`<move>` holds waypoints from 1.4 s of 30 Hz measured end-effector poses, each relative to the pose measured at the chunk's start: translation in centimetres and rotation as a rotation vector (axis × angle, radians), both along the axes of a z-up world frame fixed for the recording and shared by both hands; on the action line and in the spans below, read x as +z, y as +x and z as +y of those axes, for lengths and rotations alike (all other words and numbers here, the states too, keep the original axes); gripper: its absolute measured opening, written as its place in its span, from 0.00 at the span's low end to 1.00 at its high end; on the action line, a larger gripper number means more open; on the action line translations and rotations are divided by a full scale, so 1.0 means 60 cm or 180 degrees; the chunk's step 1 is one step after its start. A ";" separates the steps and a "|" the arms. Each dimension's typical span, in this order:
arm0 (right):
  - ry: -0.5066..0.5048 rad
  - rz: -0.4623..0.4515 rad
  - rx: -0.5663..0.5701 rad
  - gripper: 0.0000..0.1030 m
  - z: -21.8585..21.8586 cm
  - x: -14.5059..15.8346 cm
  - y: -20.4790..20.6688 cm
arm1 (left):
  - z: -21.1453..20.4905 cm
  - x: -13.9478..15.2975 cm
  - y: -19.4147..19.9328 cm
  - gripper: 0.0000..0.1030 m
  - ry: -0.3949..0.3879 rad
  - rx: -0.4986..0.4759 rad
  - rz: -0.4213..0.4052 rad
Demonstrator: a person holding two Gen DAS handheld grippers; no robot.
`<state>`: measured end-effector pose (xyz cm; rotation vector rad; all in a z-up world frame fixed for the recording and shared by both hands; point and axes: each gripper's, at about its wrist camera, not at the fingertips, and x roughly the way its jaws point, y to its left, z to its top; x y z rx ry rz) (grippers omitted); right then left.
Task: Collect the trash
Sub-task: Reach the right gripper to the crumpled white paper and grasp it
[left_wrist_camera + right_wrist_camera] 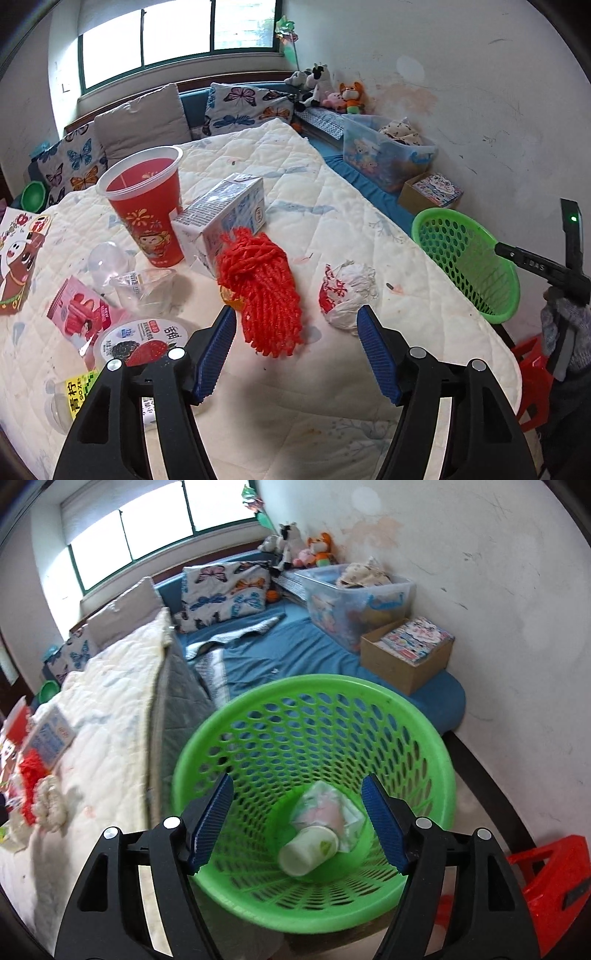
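Observation:
My left gripper (297, 350) is open and empty just above the quilted table, with a red mesh net (264, 291) lying between and beyond its fingertips. A crumpled white-and-red wrapper (345, 293) lies to the right of the net. A milk carton (225, 218) and a red cup (147, 206) stand behind it. My right gripper (297, 821) is open and empty over the green mesh basket (258, 716), which holds a paper cup (308, 851) and a crumpled wrapper (325, 805). The basket (467, 258) also shows at the table's right edge in the left wrist view.
At the left of the table lie a clear plastic cup (147, 286), a pink packet (83, 314), a yogurt tub (142, 341) and a printed box (18, 258). A red stool (550, 882) stands by the basket. A blue mattress (303, 653) with bins lies beyond.

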<state>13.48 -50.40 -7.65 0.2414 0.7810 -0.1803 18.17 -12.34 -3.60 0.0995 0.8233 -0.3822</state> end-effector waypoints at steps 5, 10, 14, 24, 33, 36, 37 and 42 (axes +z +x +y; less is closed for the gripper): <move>0.0024 -0.0096 0.0221 0.72 0.049 0.023 -0.011 | 0.022 0.006 -0.003 0.64 -0.0052 0.0093 -0.0026; 0.0092 -0.0122 0.0532 0.72 0.108 0.037 -0.008 | 0.044 0.009 -0.013 0.64 -0.0093 0.0172 -0.0039; 0.0188 -0.0121 0.0802 0.72 0.158 0.046 0.000 | 0.055 0.009 -0.019 0.64 -0.0126 0.0215 -0.0029; 0.0385 -0.0039 0.1379 0.72 0.289 0.046 0.038 | 0.086 0.018 -0.024 0.64 -0.0243 0.0341 -0.0060; 0.0446 0.0108 0.1595 0.68 0.355 0.021 0.082 | 0.107 0.022 -0.022 0.64 -0.0310 0.0403 -0.0082; 0.0486 0.0182 0.1599 0.67 0.364 0.008 0.098 | 0.109 0.023 -0.019 0.64 -0.0327 0.0412 -0.0084; 0.0493 0.0204 0.1602 0.67 0.366 0.004 0.101 | 0.110 0.023 -0.018 0.64 -0.0332 0.0414 -0.0082; 0.0641 0.0285 0.1629 0.63 0.378 -0.013 0.118 | 0.103 0.022 -0.010 0.64 -0.0313 0.0381 -0.0083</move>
